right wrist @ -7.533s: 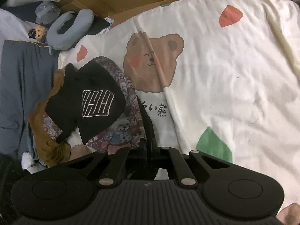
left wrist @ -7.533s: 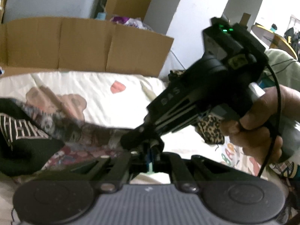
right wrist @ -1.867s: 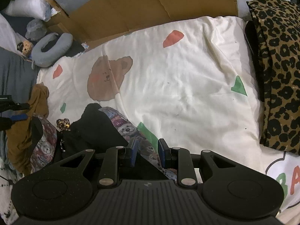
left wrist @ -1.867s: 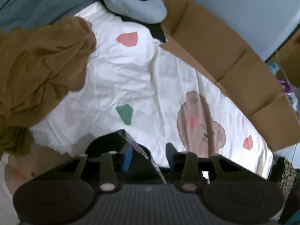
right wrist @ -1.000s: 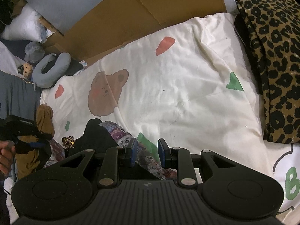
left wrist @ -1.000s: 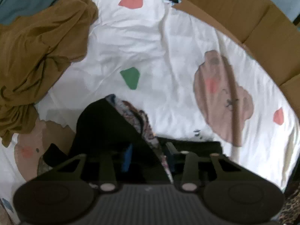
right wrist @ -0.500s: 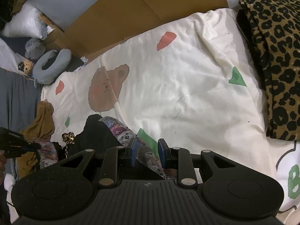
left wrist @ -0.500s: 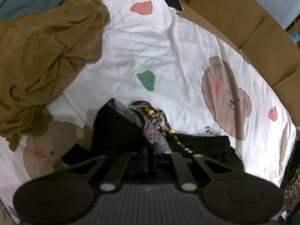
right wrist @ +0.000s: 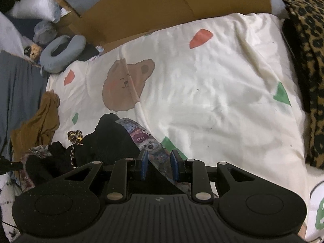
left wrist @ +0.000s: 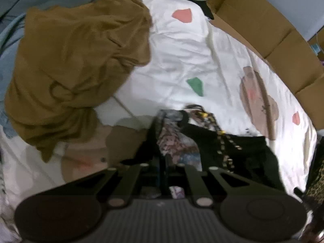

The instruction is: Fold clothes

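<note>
Between the right gripper's (right wrist: 158, 164) two blue pads (right wrist: 144, 163), which stand apart, runs the patterned edge of one black hoodie (right wrist: 113, 139); whether they grip the cloth cannot be told. The hoodie is bunched just ahead and left of this gripper on one cream bear-print quilt (right wrist: 212, 93), its braided drawstring (right wrist: 75, 137) knotted further left. One mustard garment (right wrist: 38, 125) lies far left, one leopard-print cloth (right wrist: 307, 60) far right, one grey neck pillow (right wrist: 60, 50) far ahead-left, by the cardboard (right wrist: 162, 6). The left gripper (left wrist: 163, 170) has its fingers drawn together, pinching the hoodie's (left wrist: 239, 151) patterned lining directly in front. Ahead-left of it is the same mustard garment (left wrist: 77, 60); the quilt (left wrist: 192, 50) spreads ahead, with one bear and three red patches countable.
</note>
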A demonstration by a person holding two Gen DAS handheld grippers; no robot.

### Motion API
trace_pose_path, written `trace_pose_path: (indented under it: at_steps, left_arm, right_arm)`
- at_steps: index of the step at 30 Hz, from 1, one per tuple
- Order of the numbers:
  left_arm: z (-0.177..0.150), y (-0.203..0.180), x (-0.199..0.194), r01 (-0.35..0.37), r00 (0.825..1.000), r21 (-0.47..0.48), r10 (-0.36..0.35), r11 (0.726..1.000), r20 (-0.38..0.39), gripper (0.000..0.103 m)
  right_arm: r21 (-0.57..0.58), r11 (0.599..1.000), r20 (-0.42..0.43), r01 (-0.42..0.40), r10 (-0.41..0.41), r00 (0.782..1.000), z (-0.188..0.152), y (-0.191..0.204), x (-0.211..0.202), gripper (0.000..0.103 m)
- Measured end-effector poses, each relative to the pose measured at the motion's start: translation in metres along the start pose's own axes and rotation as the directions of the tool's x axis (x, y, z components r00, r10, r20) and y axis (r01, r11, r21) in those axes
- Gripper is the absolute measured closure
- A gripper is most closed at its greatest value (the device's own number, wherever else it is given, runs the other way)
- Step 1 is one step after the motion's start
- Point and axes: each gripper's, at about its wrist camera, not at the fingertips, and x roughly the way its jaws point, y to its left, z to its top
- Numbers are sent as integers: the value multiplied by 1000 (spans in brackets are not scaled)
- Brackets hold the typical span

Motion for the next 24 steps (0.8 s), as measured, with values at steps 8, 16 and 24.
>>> trace_pose_path:
  at_steps: [8,16,24]
  left_arm:
    - [8,45,10,-42,999,97,41,994,10,99]
    - [1,80,41,-77,996,155,82,985,-26,99]
    - [-17,108,62,-90,992,141,102,986,-76,99]
  right_arm:
    - [-71,997,-36,1,-4,999,15,21,14,77]
    - [-171,985,-72,11,-24,997,29,42,37,77]
    - [-250,968,-81,1,-22,996,41,60,64,77]
